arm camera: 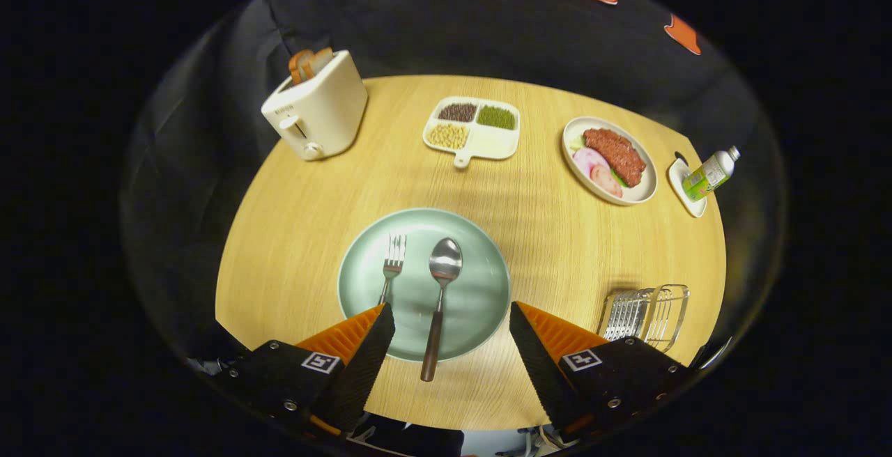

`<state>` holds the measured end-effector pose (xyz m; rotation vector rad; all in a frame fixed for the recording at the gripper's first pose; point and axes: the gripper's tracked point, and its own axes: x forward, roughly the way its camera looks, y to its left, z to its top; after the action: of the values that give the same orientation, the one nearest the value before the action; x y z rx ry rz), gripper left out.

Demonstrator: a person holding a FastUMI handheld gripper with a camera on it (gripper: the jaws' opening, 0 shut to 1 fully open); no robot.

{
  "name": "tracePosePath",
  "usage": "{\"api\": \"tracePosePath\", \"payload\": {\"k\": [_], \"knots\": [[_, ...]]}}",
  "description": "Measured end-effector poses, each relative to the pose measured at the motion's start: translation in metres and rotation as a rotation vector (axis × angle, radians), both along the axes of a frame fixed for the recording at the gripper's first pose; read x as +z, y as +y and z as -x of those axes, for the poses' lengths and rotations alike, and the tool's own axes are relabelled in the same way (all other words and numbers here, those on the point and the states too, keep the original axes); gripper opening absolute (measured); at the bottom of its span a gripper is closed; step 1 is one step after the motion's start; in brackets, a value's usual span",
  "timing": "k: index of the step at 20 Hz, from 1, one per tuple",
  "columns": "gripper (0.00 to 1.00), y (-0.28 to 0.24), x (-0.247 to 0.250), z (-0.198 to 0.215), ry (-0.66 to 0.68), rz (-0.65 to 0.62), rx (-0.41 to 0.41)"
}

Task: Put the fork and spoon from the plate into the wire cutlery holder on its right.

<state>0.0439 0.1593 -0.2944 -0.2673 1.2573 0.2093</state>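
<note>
Task status: no cutlery transferred

Fork and spoon both lie on the pale green plate, so neither transfer is complete. The fork rests on the plate's left half with its tines pointing away from the tool; its handle end is hidden behind the left finger. The spoon lies parallel, just to the fork's right, bowl pointing away and dark handle crossing the plate's near rim onto the wooden surface.

The tool is spread wide and holds nothing. Its fingers hang above the near edge of the plate, with the spoon handle between them and closer to the left finger.

The wire cutlery holder stands on the surface to the right of the plate, apart from it and just beyond the right finger. No utensil is visible in it.

Remaining work, as judged from this layout: grasp one utensil, carry it right to the holder, release it, then repeat for the second. The spoon handle appears the more accessible first grasp.

Other items at the far side of the surface are a toaster, a divided dish of beans, a plate of food and a small bottle; none lies between plate and holder.
</note>
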Motion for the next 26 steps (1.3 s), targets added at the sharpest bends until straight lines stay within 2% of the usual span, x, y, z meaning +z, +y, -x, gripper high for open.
{"api": "tracePosePath", "payload": {"k": [3, 8, 10, 11, 18, 22, 24, 25, 26], "knots": [[1.00, 0.000, -0.026, 0.006, 0.090, 0.013, -0.059], [0.98, 0.007, -0.048, 0.016, 0.170, 0.008, -0.089], [0.94, 0.006, -0.053, 0.015, 0.177, 0.018, -0.091], [0.88, 0.007, -0.056, 0.017, 0.185, 0.021, -0.092], [0.76, 0.011, -0.070, 0.028, 0.250, 0.017, -0.125], [0.53, 0.011, -0.075, 0.029, 0.263, 0.003, -0.143], [0.36, 0.007, -0.076, 0.028, 0.256, 0.016, -0.146], [0.17, 0.009, -0.077, 0.028, 0.258, 0.010, -0.156], [0.09, 0.009, -0.075, 0.028, 0.261, 0.008, -0.153]]}}
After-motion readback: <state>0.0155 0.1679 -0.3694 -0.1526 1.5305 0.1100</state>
